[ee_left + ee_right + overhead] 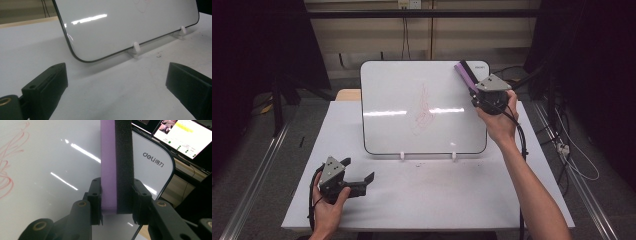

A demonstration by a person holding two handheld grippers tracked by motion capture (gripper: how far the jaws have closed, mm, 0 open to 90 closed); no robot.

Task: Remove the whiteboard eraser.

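High view: white table (422, 200), propped whiteboard (392, 100), dark room; left gripper (360, 172) fingers apart, right gripper (471, 91) fingers clamped on eraser (466, 74).

Both grippers black: left gripper (358, 170) and right gripper (470, 93) each topped with a grey three-cornered plate, black cable trailing along the forearm. Jaws blocky, matte black, brass-ringed screw holes on the linkage arms. Forearms bare, no sleeves visible.
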